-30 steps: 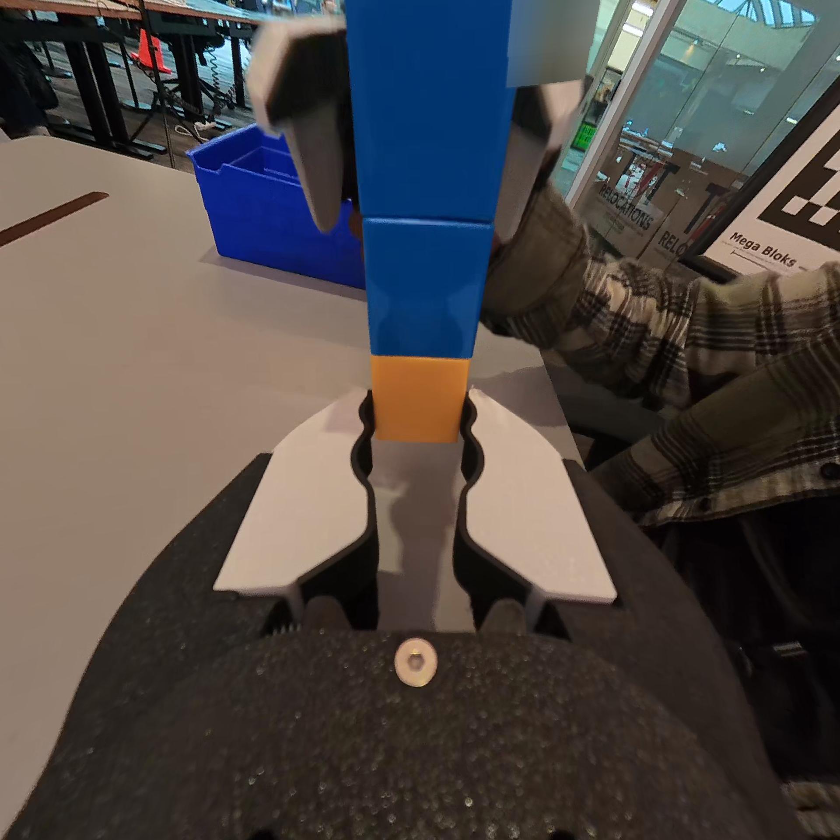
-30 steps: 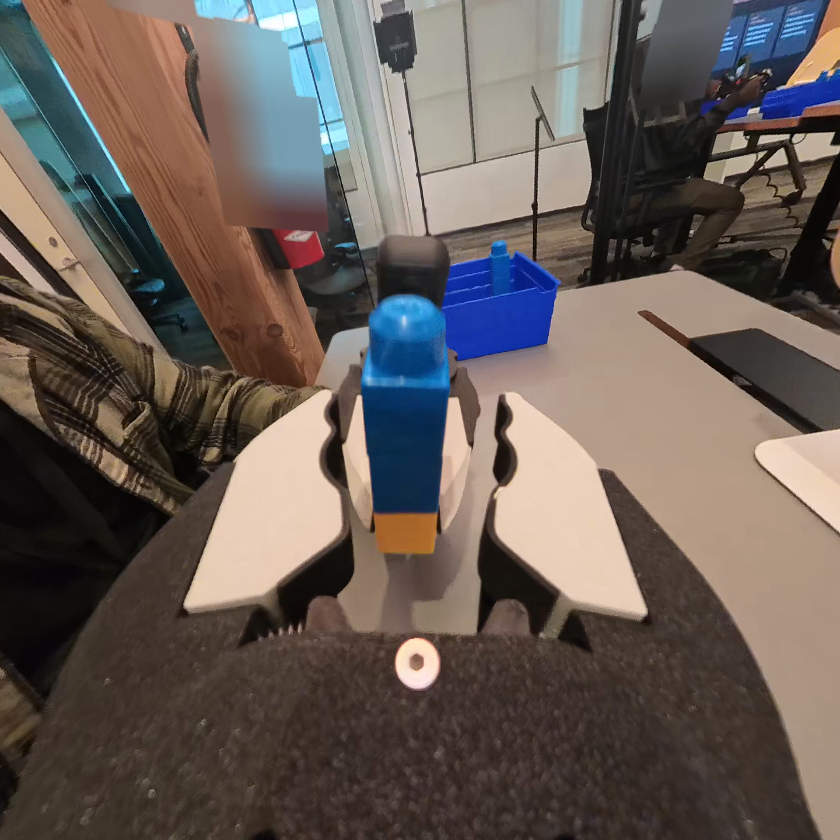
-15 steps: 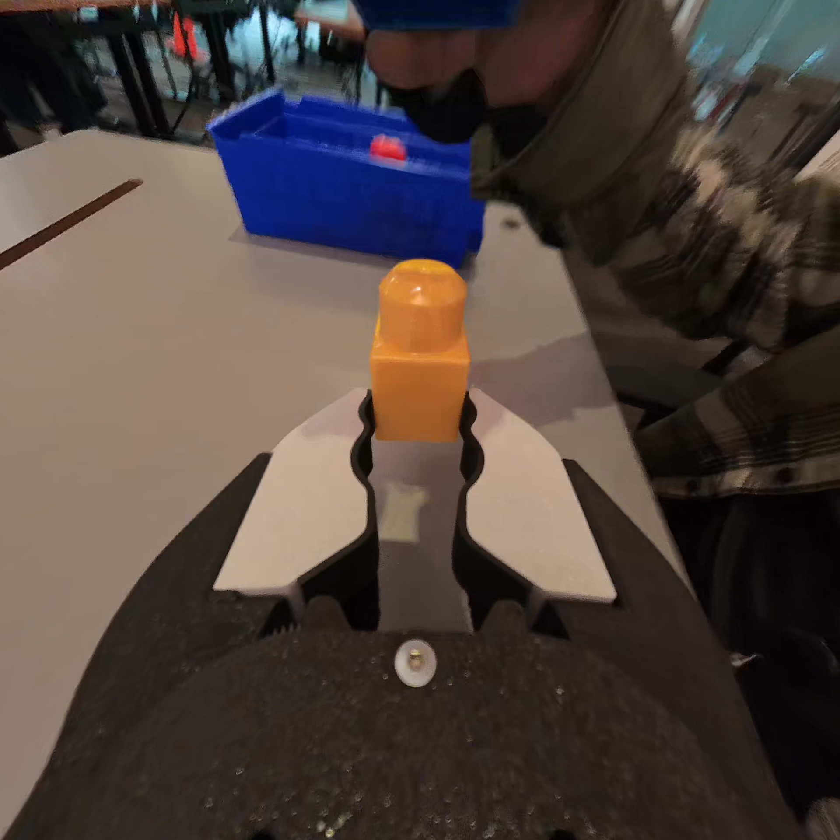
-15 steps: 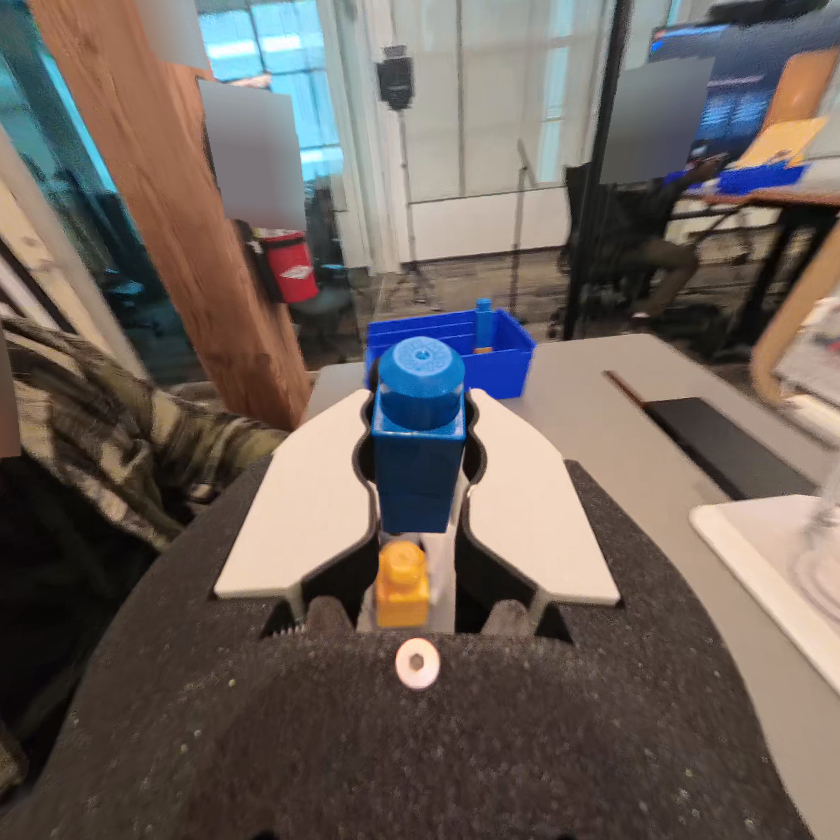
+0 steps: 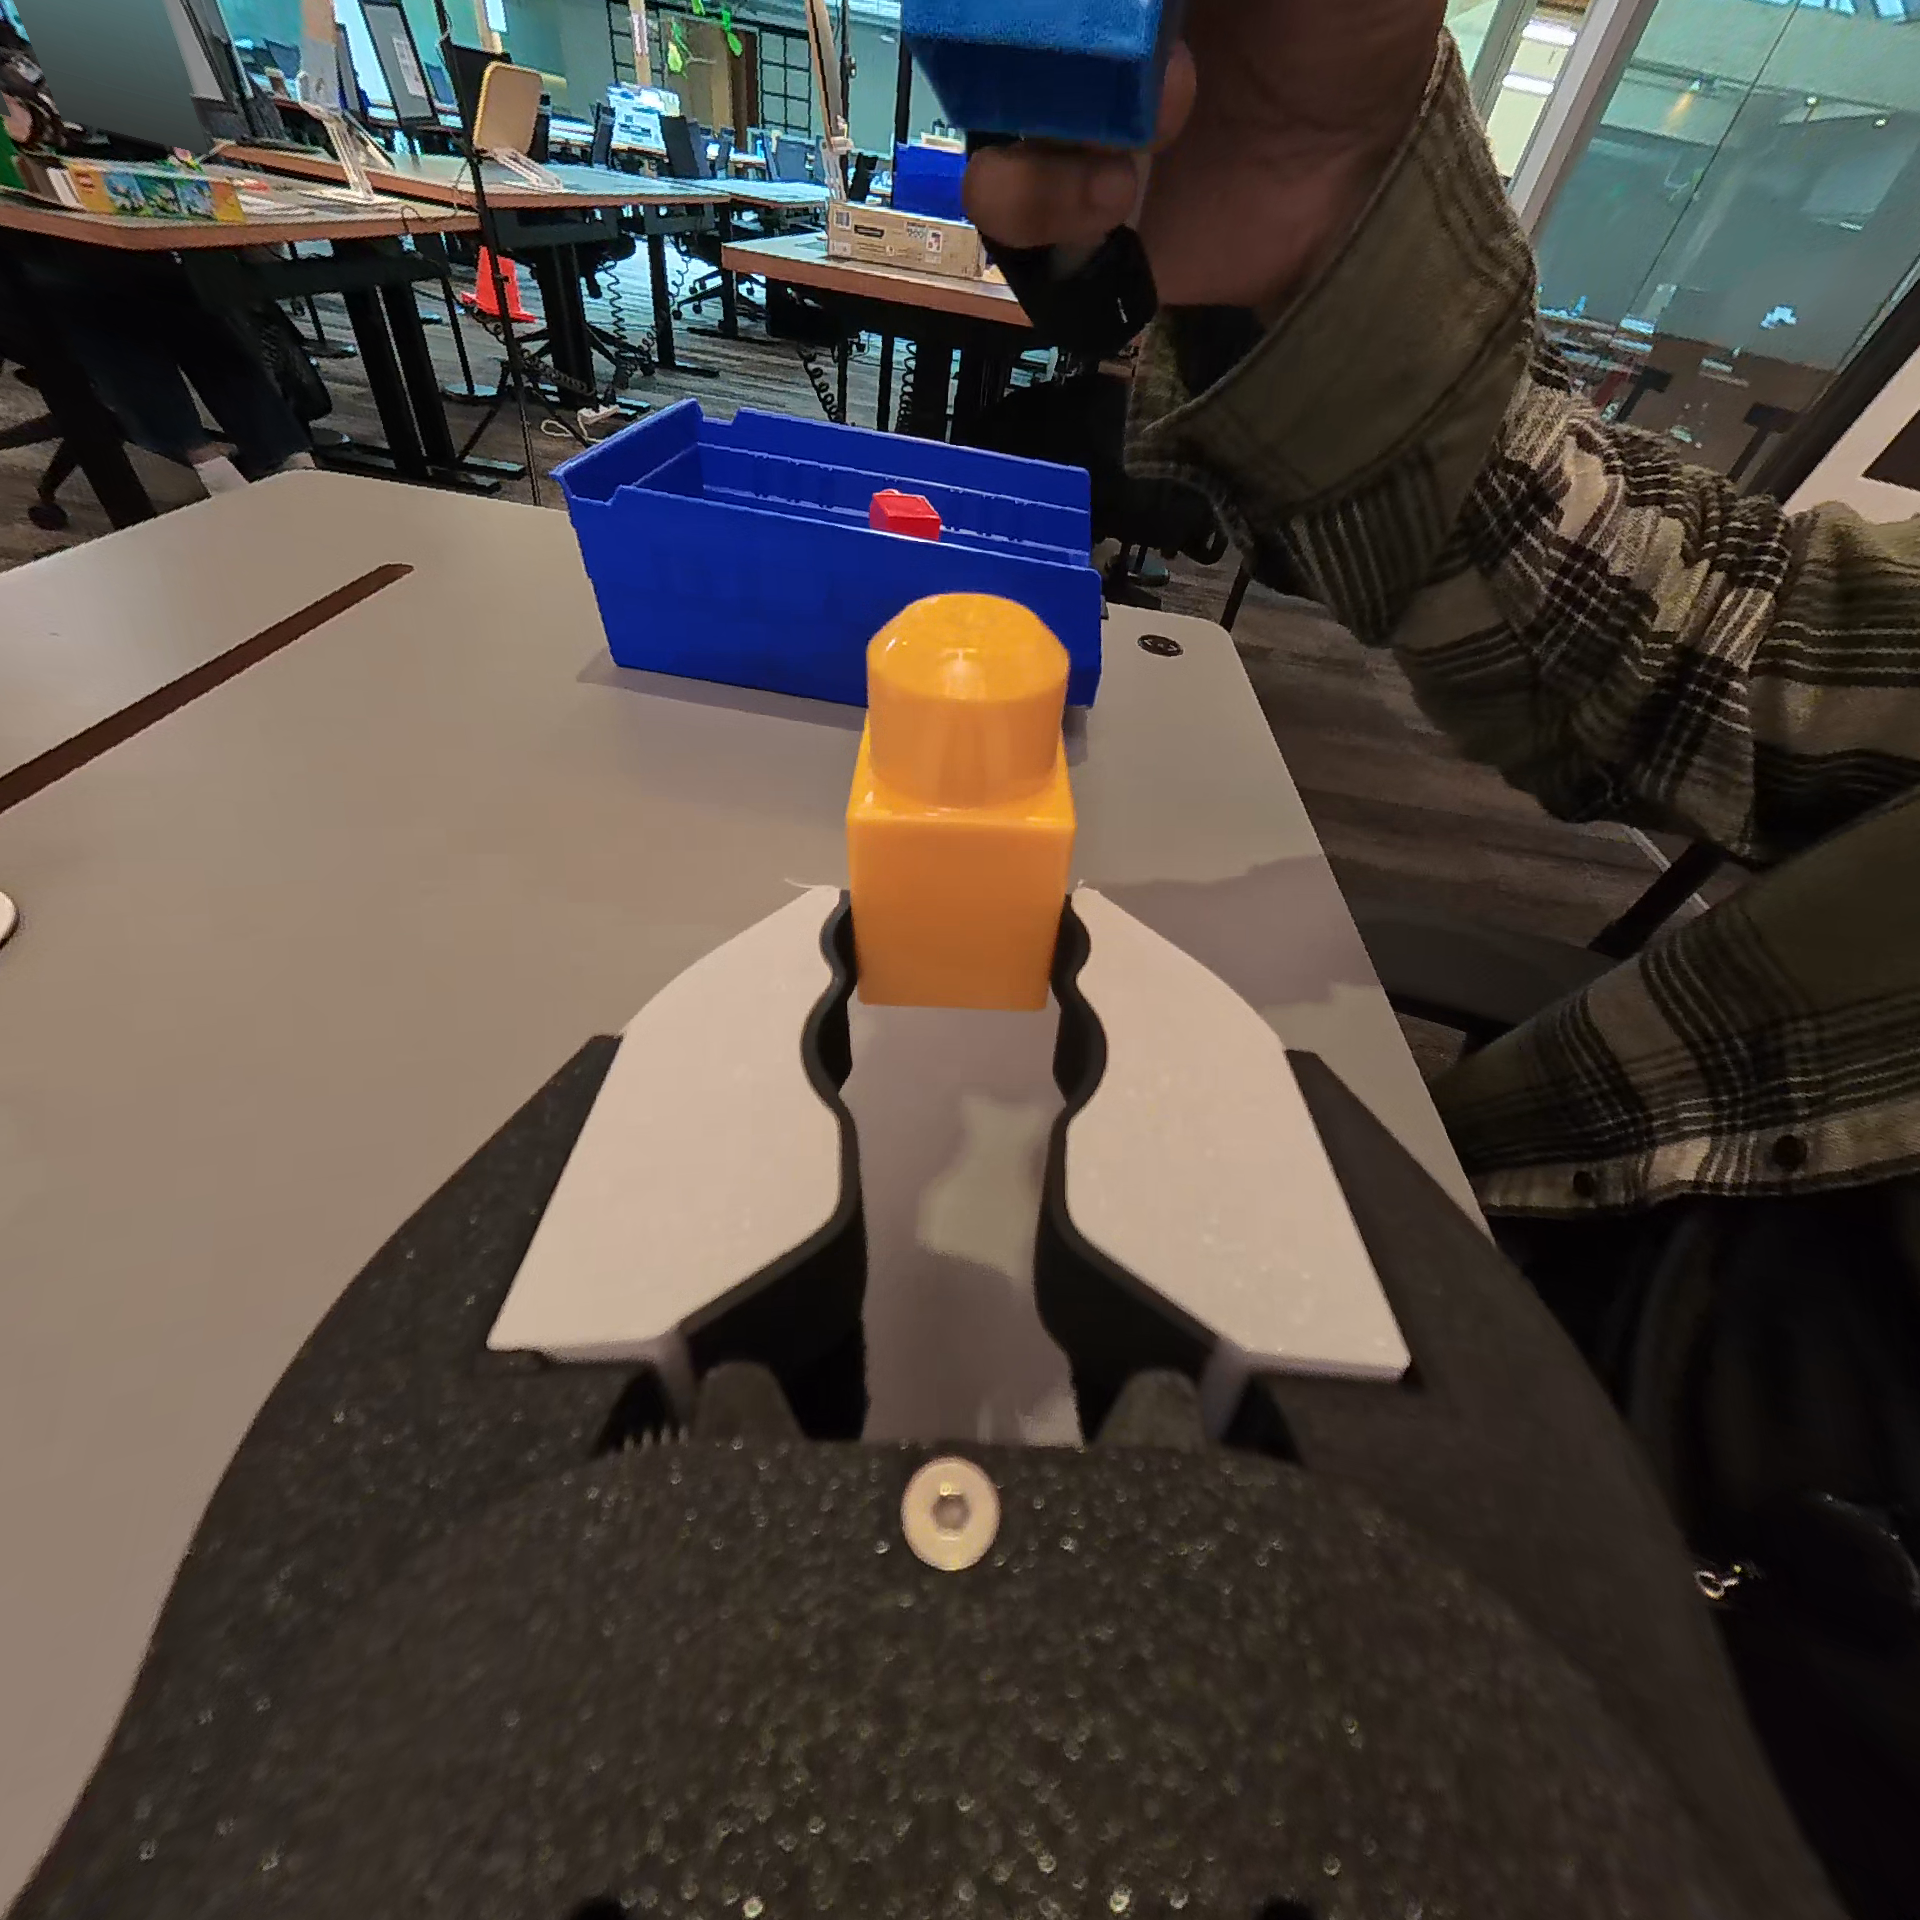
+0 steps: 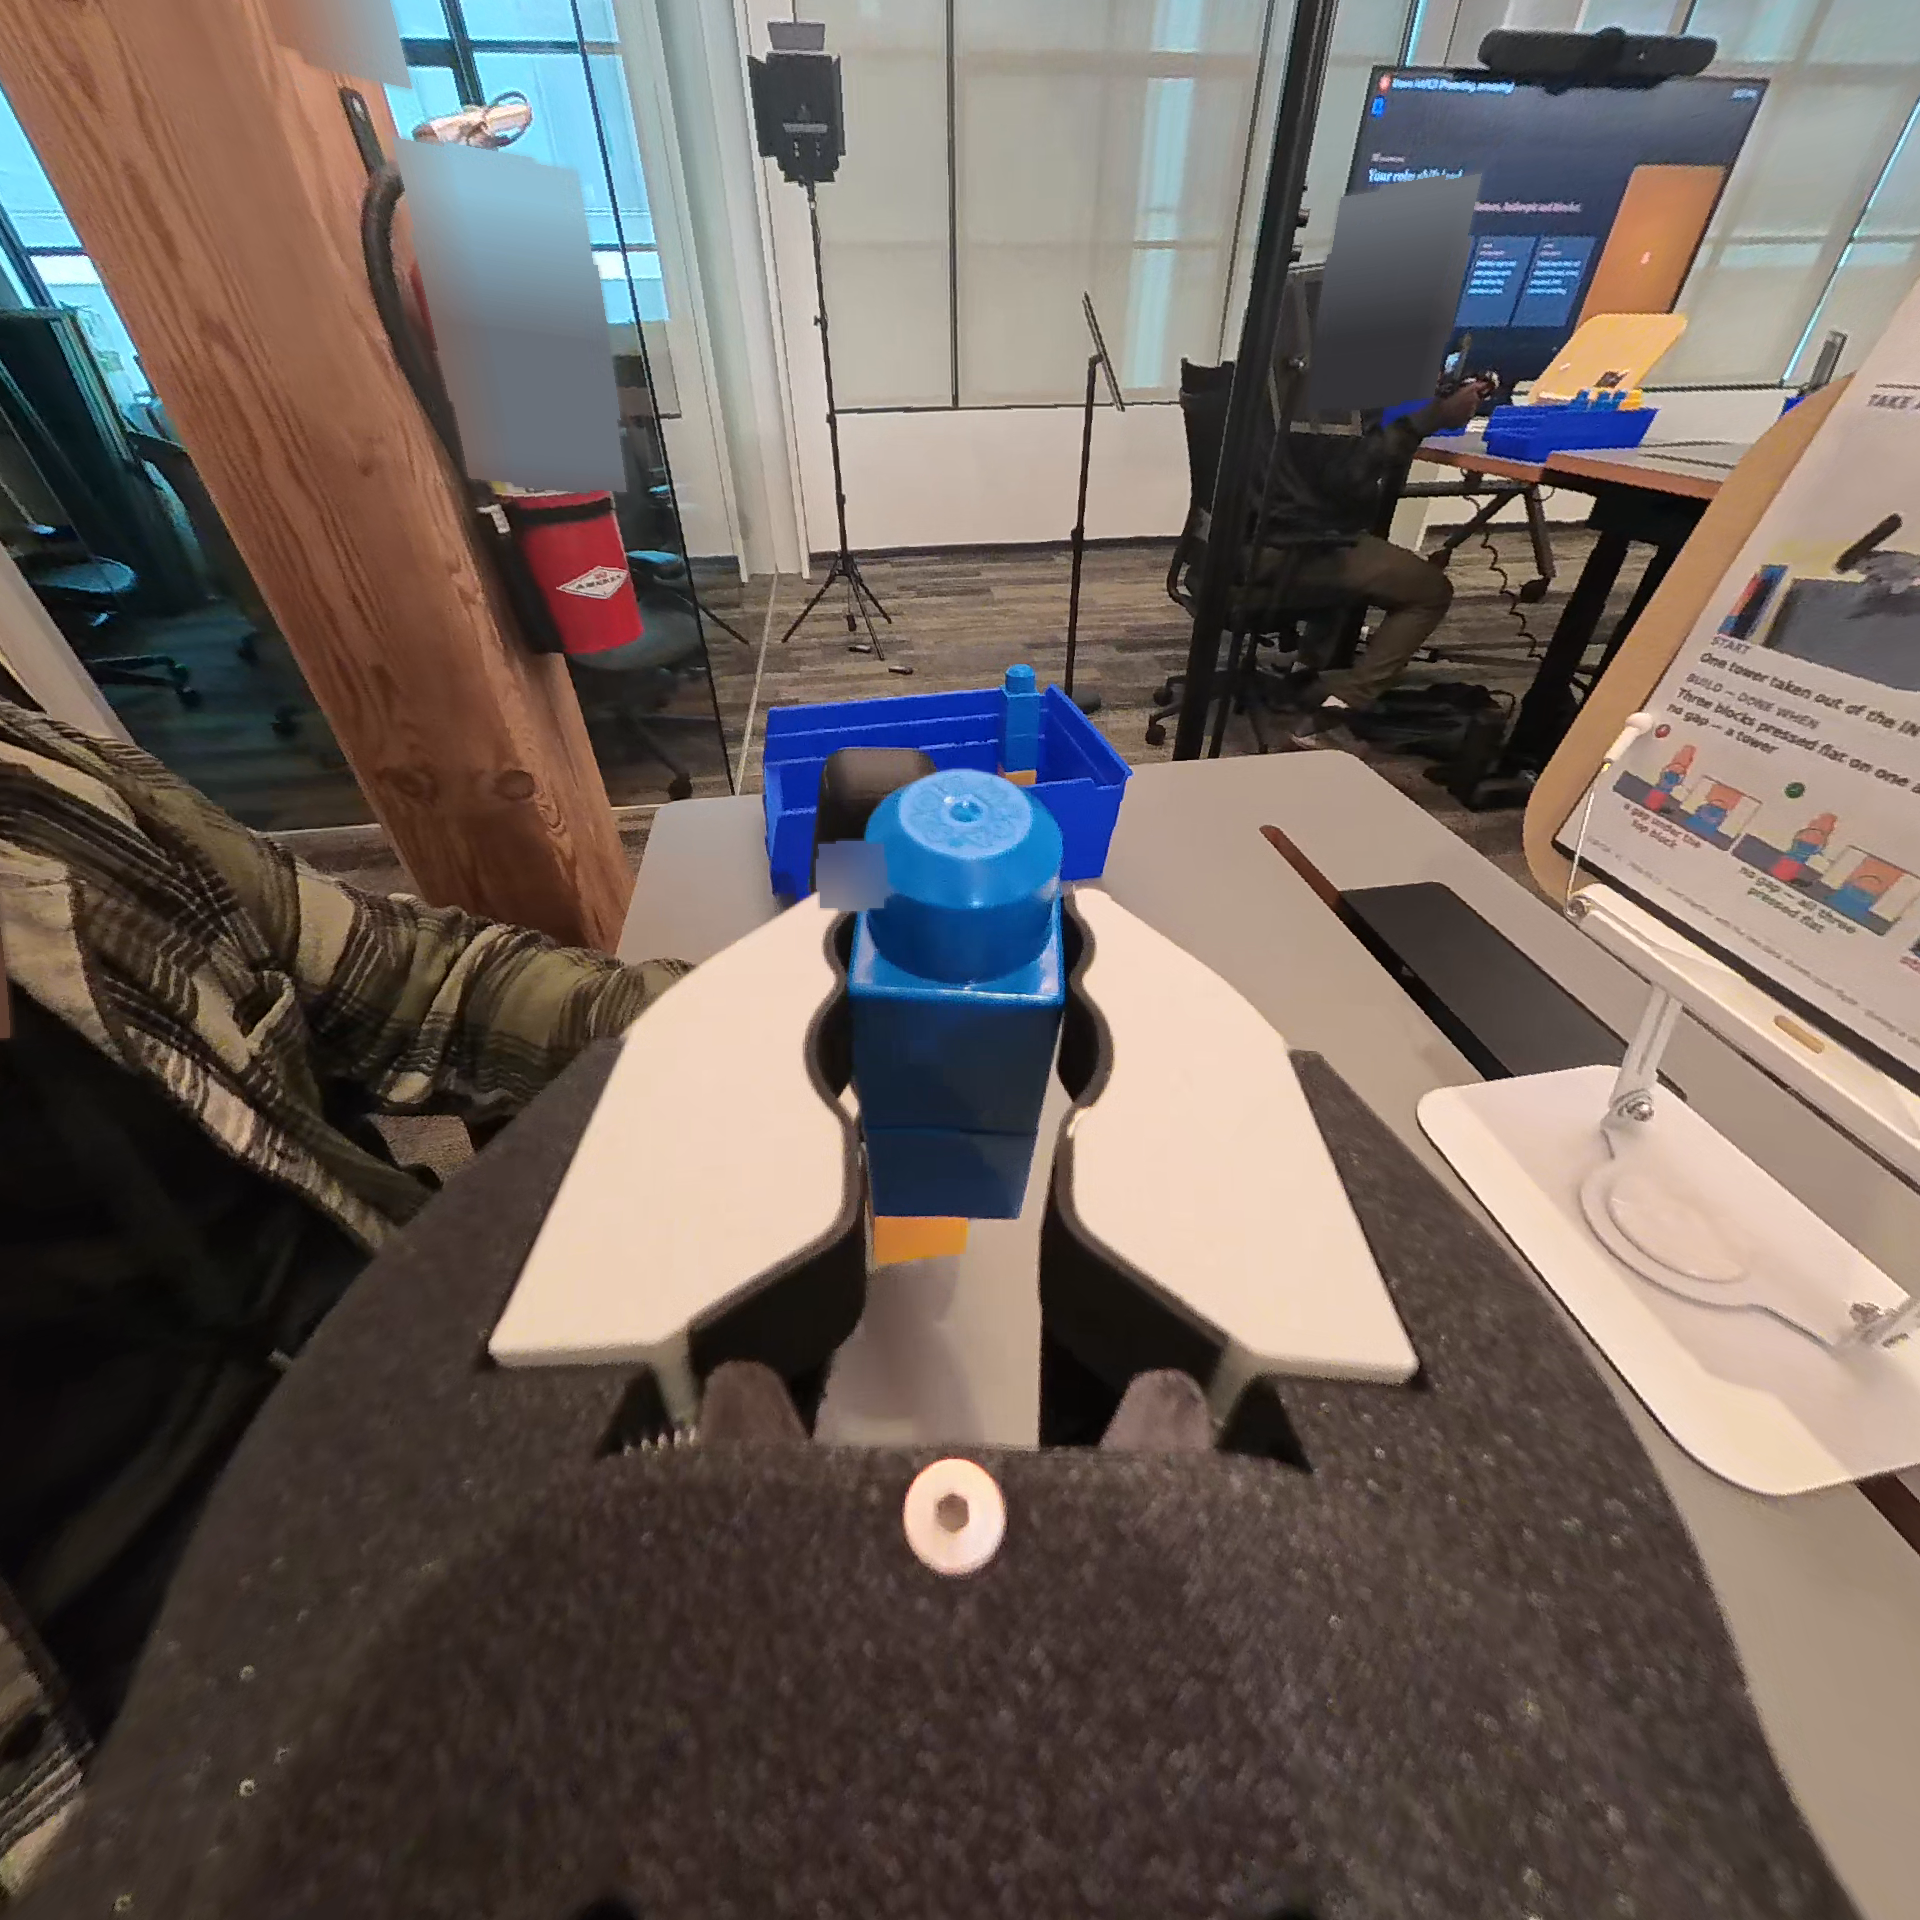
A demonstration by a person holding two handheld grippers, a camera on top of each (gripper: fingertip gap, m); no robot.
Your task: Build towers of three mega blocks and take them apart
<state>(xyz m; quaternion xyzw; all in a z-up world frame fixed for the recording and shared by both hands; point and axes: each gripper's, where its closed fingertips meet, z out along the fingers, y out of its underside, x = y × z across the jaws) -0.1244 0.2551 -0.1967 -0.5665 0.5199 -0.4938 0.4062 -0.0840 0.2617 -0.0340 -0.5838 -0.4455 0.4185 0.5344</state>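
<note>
Disassembly is under way: left gripper point(image 5: 958, 940) pinches the orange block point(image 5: 958, 831) on the near table point(image 5: 364, 883), while right gripper point(image 6: 956, 997) clamps the two joined blue blocks point(image 6: 954, 1049) lifted above it. Next, I judge, splitting that pair.

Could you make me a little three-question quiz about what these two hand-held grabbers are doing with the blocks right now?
1. True or false: the left gripper is shut on the orange block.
2. What does the right gripper hold? A) one red block B) two joined blue blocks C) nothing
3. What colour block peeks over the blue bin wall in the left wrist view?

Key
1. True; it stands on the grey table.
2. B; they are lifted clear above the orange block.
3. Red, the red block.
</note>
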